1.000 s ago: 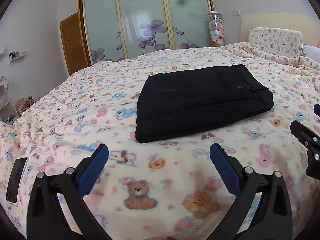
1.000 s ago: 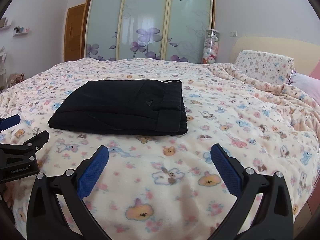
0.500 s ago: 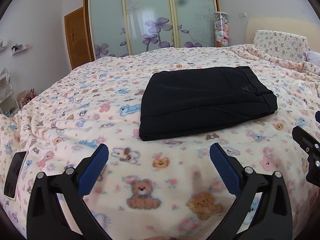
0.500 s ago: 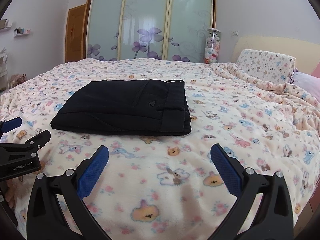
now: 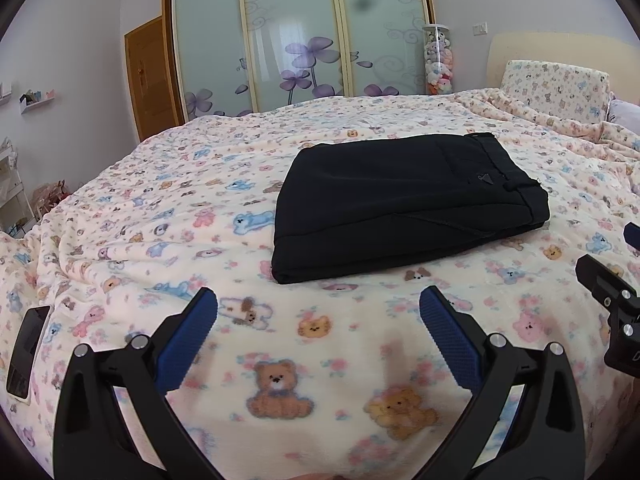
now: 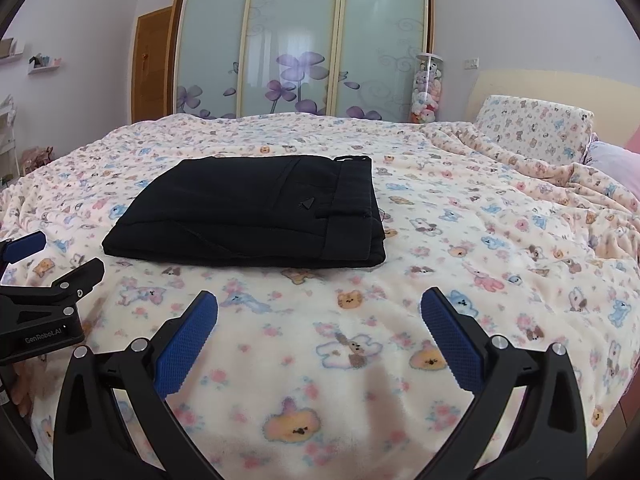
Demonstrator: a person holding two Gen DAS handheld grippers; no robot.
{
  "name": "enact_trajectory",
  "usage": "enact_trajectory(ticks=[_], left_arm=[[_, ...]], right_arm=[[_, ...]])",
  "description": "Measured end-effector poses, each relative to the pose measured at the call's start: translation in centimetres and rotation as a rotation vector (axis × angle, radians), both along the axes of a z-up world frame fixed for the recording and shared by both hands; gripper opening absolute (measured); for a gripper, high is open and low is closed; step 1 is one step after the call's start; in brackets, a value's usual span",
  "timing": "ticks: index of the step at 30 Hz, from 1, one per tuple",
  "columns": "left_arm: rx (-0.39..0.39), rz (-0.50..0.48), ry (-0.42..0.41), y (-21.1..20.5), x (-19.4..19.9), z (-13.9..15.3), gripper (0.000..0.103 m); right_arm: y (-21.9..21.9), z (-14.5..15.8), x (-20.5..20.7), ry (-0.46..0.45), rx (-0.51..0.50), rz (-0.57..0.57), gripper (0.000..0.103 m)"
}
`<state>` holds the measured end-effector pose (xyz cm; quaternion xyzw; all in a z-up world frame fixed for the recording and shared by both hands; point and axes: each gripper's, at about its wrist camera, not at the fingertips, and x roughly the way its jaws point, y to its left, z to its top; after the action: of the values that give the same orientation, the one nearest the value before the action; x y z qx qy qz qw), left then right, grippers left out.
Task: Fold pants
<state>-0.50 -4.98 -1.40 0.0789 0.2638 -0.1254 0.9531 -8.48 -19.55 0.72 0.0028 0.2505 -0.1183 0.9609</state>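
Note:
Black pants (image 5: pixel 404 204) lie folded into a flat rectangle on the teddy-bear bedspread (image 5: pixel 168 232), waistband at the right end. In the right wrist view the pants (image 6: pixel 256 212) sit ahead and to the left. My left gripper (image 5: pixel 318 320) hovers open above the bedspread, short of the pants' near edge, with nothing between its blue pads. My right gripper (image 6: pixel 319 322) is also open and empty, held back from the pants. Each gripper shows at the edge of the other's view: the right one (image 5: pixel 612 280) and the left one (image 6: pixel 44 276).
A dark phone (image 5: pixel 28 346) lies near the bed's left edge. A pillow (image 6: pixel 532 132) and headboard stand at the far right. Sliding wardrobe doors (image 5: pixel 296 36) and a clear tube of plush toys (image 5: pixel 438 60) stand behind the bed.
Both grippers have drawn slightly back and up from the folded pants, staying open. The pants have not moved.

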Motion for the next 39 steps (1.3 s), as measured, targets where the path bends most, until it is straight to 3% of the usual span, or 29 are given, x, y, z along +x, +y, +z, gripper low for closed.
enact_trajectory(ticks=[39], left_arm=[[-0.006, -0.014, -0.001, 0.08, 0.18, -0.16, 0.101]], right_arm=[[-0.06, -0.53, 0.37, 0.019, 0.013, 0.01, 0.102]])
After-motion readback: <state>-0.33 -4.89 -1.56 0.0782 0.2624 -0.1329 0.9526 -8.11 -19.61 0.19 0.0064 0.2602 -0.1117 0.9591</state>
